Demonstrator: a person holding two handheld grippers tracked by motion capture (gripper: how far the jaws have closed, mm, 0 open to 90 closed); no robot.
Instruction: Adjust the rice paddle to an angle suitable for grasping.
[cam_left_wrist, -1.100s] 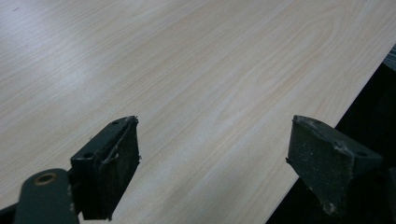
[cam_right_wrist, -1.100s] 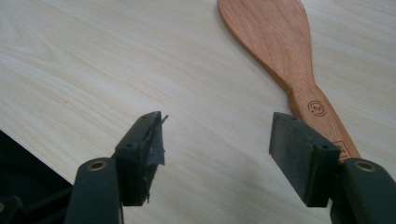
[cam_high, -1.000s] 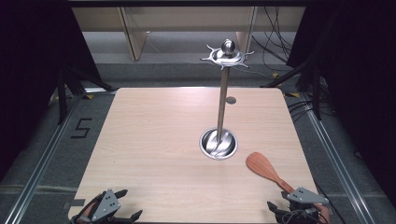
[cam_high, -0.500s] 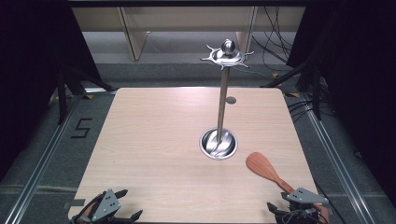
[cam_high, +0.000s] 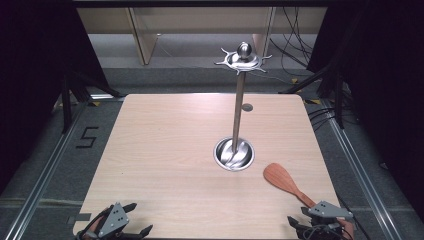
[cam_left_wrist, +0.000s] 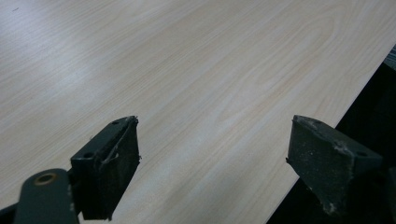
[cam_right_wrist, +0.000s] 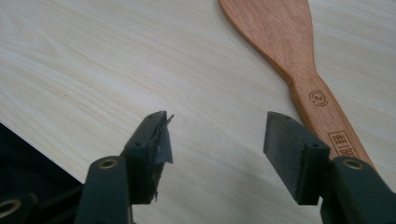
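Count: one wooden spatula (cam_high: 286, 183), one metal stand (cam_high: 236, 122) with a round base dish and a hooked crown, two grippers, all on one light wood table (cam_high: 165, 150).

Left gripper (cam_left_wrist: 212, 165): jaws spread wide, nothing between them, bare tabletop below, table edge just under its right jaw.

Right gripper (cam_right_wrist: 215, 149): jaws wide apart, empty. The spatula lies flat just beside its right jaw; the handle runs under that jaw, whether touching I cannot tell.

Spatula long axis: diagonal, blade pointing ahead of the right gripper toward the stand's base, handle end nearest the claw.
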